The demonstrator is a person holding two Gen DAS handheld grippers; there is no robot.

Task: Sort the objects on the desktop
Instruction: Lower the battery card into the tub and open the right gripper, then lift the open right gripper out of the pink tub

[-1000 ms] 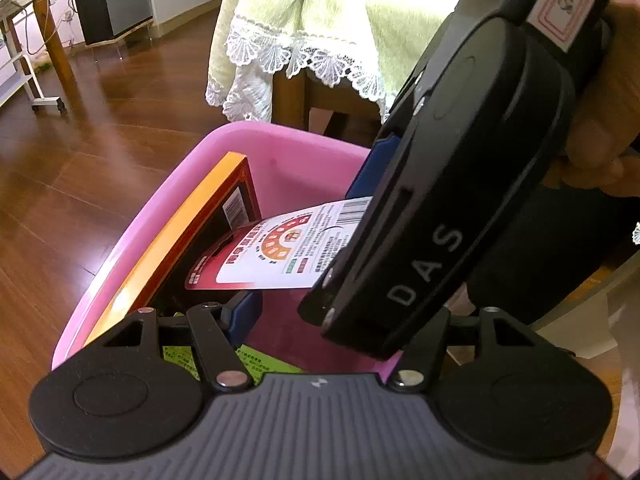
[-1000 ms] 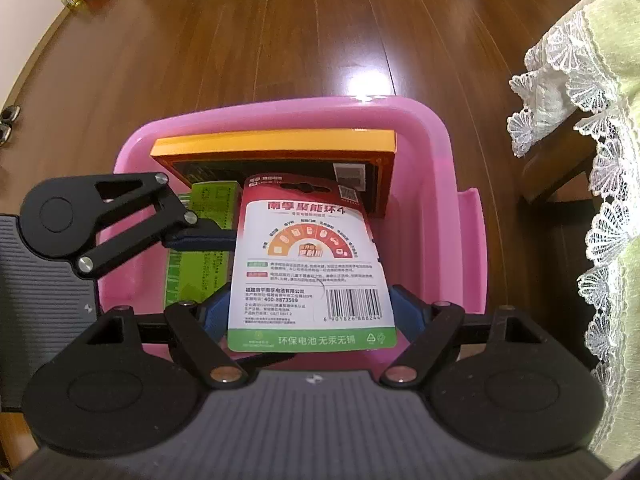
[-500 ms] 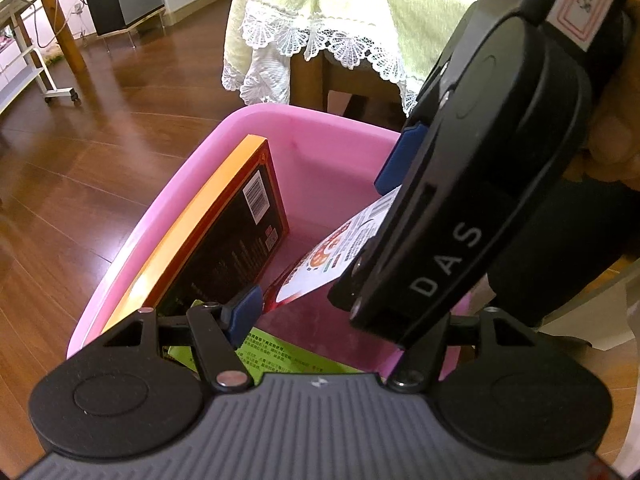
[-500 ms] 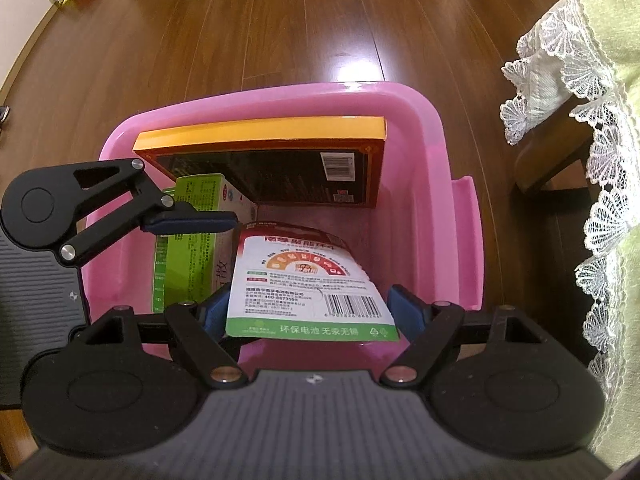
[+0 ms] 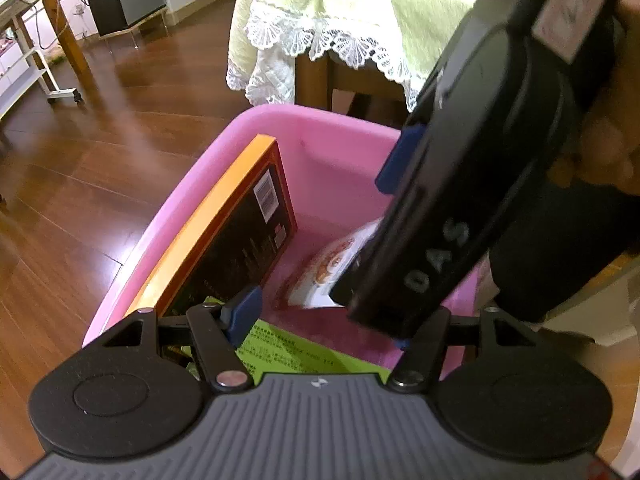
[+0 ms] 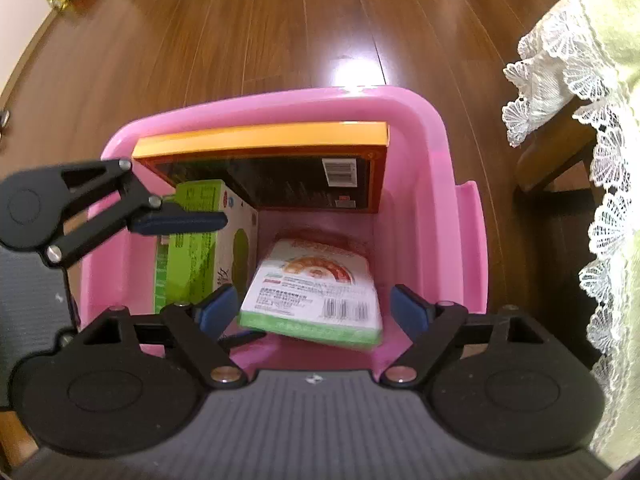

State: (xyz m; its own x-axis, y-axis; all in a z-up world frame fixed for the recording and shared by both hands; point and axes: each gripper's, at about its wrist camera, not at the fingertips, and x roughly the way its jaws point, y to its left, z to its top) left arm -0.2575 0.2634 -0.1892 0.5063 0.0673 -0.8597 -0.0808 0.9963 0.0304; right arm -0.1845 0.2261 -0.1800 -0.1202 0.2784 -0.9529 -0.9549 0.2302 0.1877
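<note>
From my left wrist camera, my left gripper (image 5: pixel 320 316) hangs over the near end of the pink bin (image 5: pixel 336 128), fingers apart and empty. One blue pad (image 5: pixel 244 308) shows clearly; the other finger is mostly hidden behind my right gripper's black body (image 5: pixel 472 200), which slants down into the bin from the upper right. Past its lower end, part of the battery card (image 5: pixel 332 264) lies on the bin floor, ahead of my pads and touching neither. One orange-edged box (image 5: pixel 240 232) leans along the bin's left wall, and one green box (image 5: pixel 296 352) sits just under my fingers.

From my right wrist camera, my right gripper (image 6: pixel 312 308) is spread wide with nothing between its pads (image 6: pixel 218 306). The battery card (image 6: pixel 316 288) lies below and between them, clear of both, tilted on the bin floor. I count three things in the pink bin (image 6: pixel 440 200): the one card, one green box (image 6: pixel 200 252) to its left, and one orange-edged box (image 6: pixel 272 160) against the far wall. My left gripper's finger (image 6: pixel 180 222) reaches in over the green box.
</note>
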